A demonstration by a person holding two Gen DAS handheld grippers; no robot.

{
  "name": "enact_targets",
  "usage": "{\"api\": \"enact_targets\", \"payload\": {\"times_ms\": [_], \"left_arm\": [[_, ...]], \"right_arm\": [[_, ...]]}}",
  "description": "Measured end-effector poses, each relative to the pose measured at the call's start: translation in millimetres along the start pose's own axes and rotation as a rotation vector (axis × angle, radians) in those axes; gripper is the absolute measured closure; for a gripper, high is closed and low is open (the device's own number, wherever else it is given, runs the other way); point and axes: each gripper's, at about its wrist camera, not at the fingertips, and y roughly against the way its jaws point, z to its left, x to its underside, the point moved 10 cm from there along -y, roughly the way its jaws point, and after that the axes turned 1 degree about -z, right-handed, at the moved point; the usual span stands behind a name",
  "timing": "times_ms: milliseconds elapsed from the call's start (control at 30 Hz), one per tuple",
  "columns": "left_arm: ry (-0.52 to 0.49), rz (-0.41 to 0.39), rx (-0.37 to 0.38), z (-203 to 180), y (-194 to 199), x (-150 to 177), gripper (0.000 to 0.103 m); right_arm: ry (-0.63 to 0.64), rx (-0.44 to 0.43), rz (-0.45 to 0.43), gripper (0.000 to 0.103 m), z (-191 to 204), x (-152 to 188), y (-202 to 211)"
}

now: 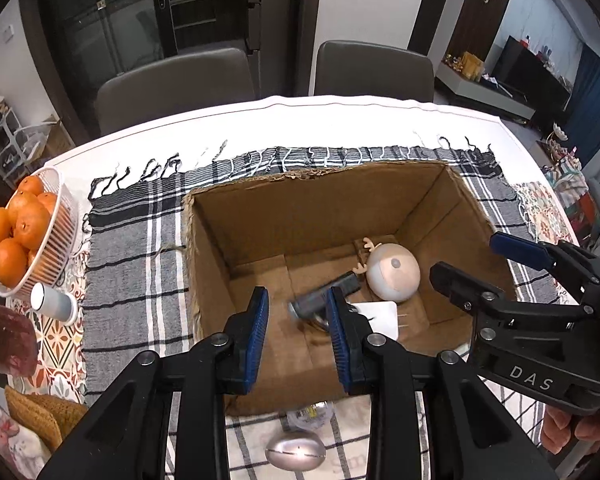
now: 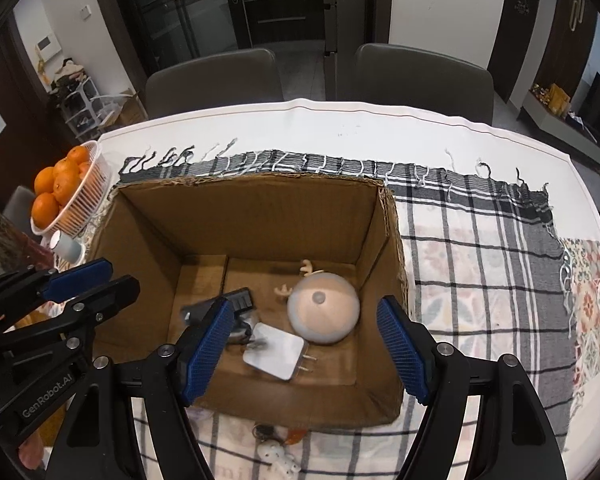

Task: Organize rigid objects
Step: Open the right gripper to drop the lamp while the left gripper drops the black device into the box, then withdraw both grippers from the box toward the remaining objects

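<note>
An open cardboard box [image 1: 284,216] [image 2: 260,212] stands on the checked cloth. In it lie a round white lamp with antlers [image 1: 394,276] [image 2: 324,308], a white plug charger [image 1: 380,316] [image 2: 276,354] and a blurred grey-black device [image 1: 320,300] [image 2: 204,312]. My left gripper [image 1: 298,294] [image 2: 122,274] hangs over the box's left part, its jaws drawn close together and gripping nothing. Over the box's near right part, my right gripper [image 2: 306,304] [image 1: 466,256] stands open and empty above the lamp.
A white basket of oranges [image 1: 40,236] [image 2: 72,200] and a small white cup [image 1: 54,304] sit left of the box. A silver egg-shaped thing [image 1: 296,456], a small white figure [image 2: 278,460] and a keyring [image 2: 264,430] lie before the box. Two chairs stand behind the table.
</note>
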Motion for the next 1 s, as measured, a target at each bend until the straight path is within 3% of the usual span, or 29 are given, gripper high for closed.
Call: {"api": "enact_targets", "payload": {"times_ms": [567, 1000], "left_arm": [[-0.007, -0.045, 0.005, 1.0, 46.7, 41.5, 0.073], [-0.032, -0.05, -0.003, 1.9, 65.2, 83.9, 0.071]], "right_arm": [[0.047, 0.004, -0.048, 0.028, 24.7, 35.5, 52.0], [0.063, -0.01, -0.04, 0.028, 40.0, 76.1, 63.8]]}}
